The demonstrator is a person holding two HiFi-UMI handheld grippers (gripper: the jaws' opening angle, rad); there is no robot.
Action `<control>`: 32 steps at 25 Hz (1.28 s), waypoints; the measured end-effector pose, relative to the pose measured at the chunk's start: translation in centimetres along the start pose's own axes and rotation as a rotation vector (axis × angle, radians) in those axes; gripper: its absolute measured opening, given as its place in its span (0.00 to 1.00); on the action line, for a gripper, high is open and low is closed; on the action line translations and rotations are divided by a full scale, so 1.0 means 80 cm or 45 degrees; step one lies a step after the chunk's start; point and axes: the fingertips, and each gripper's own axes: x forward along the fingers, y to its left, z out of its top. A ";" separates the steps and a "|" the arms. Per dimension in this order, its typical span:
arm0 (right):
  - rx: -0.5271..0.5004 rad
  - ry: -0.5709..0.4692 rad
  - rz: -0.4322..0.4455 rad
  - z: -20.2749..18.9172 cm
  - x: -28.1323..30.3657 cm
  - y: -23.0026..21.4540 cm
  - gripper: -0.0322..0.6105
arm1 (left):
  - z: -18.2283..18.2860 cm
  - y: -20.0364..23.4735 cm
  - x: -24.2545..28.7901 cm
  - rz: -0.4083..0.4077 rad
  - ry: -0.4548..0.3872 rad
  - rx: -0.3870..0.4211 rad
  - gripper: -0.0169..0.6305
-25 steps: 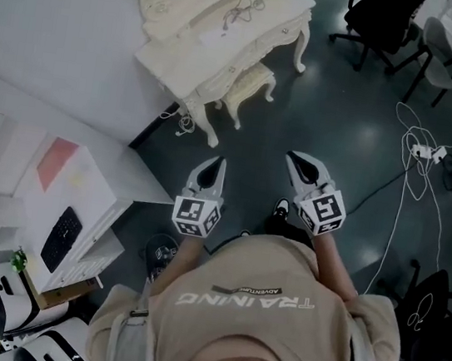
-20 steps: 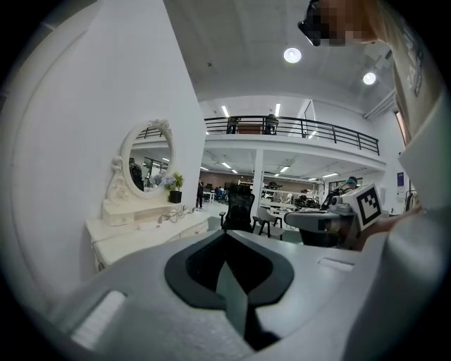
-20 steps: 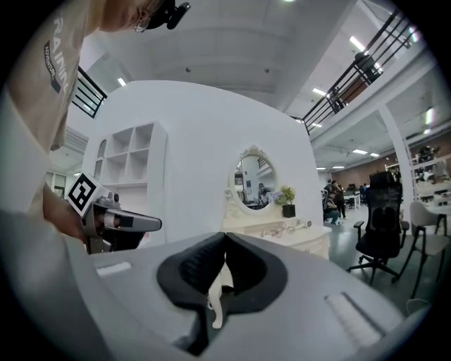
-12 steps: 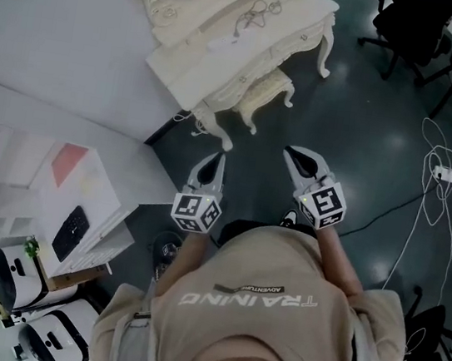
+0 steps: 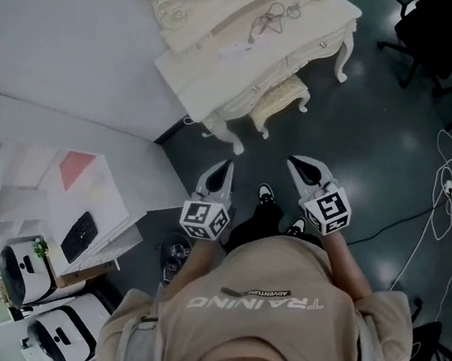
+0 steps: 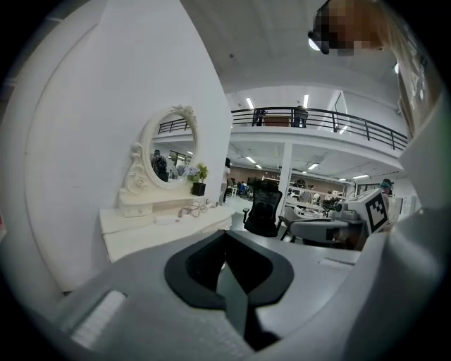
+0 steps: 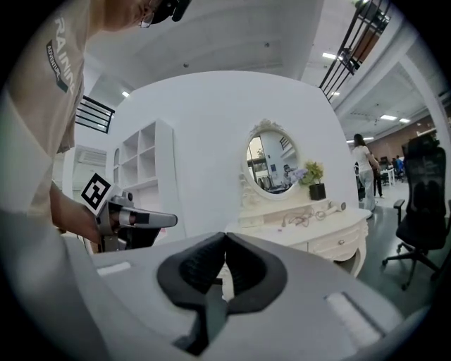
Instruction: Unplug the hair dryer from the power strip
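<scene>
Standing on the dark floor, the person holds one gripper in each hand, both pointing toward the cream table against the far wall.

Left gripper: jaws pressed together, nothing between the pads. Its own view shows the closed tips in front of the table.

Right gripper: jaws likewise pressed together and empty. It is held just right of the left gripper, the two apart.

Hair dryer: lies on the table near the far right end, well apart from both grippers. Its cord lies in loose loops on the table top, left of the dryer. A flat white piece lies further left along the top; cannot tell whether it is the power strip.

Oval mirror stands at the back of the table, with a small potted plant beside it. A stool is tucked under the table's near edge. White cables lie on the floor at right. Black office chair stands far right.
</scene>
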 end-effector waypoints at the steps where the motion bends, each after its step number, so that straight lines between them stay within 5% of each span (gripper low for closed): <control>1: -0.004 0.010 -0.004 0.000 0.013 -0.006 0.06 | -0.001 0.012 0.014 -0.008 0.006 -0.007 0.03; 17: -0.007 0.024 -0.140 0.065 0.224 -0.075 0.06 | 0.066 0.189 0.191 -0.212 0.026 0.009 0.03; 32: 0.022 0.047 -0.144 0.078 0.281 -0.153 0.06 | 0.086 0.215 0.284 -0.230 0.054 -0.002 0.03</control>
